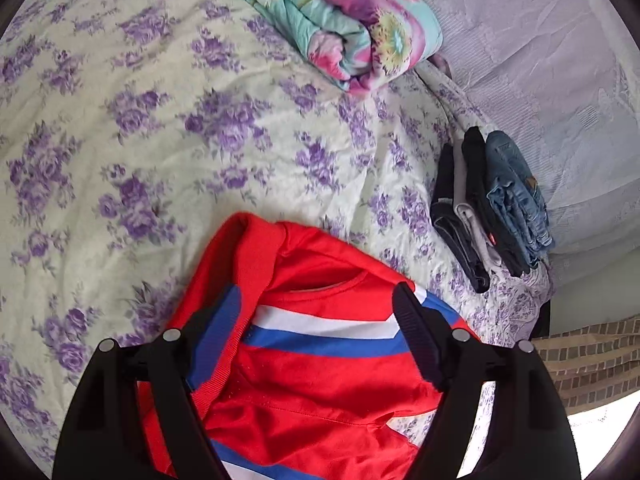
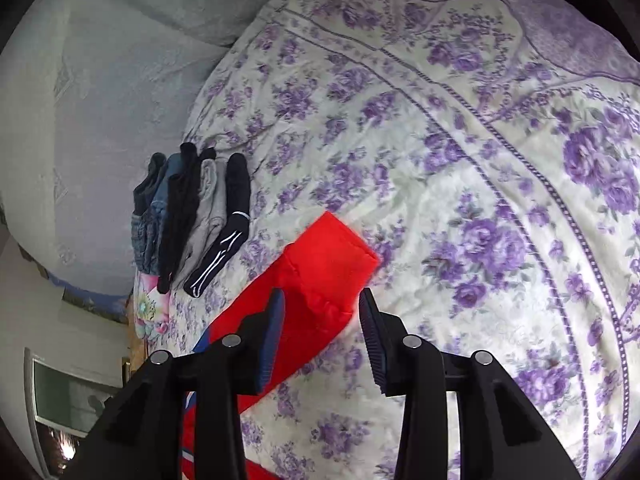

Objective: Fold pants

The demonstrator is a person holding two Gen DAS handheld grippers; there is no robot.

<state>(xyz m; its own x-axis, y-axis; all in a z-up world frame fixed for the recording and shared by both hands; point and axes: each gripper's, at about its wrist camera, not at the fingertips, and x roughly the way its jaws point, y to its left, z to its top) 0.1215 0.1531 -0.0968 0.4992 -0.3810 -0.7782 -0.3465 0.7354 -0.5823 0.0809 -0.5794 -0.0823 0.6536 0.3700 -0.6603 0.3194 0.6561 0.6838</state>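
Red pants (image 1: 320,380) with blue and white stripes lie rumpled on the purple-flowered sheet (image 1: 160,128). In the left wrist view their waistband runs up and left from between the jaws. My left gripper (image 1: 320,292) stands wide open above this end; the red band crosses in front of its left finger, and the right pad is clear of the cloth. In the right wrist view a red leg end (image 2: 328,256) lies flat just ahead. My right gripper (image 2: 322,294) is open around it, the left pad at the cloth's edge, with a gap at the right pad.
A stack of folded dark, grey and denim pants (image 1: 492,204) (image 2: 188,216) sits at the sheet's edge. A rolled turquoise and pink floral quilt (image 1: 340,28) lies behind it. A pale textured bedspread (image 1: 540,60) (image 2: 100,80) borders the sheet. Tiled floor (image 1: 592,368) shows at the lower right.
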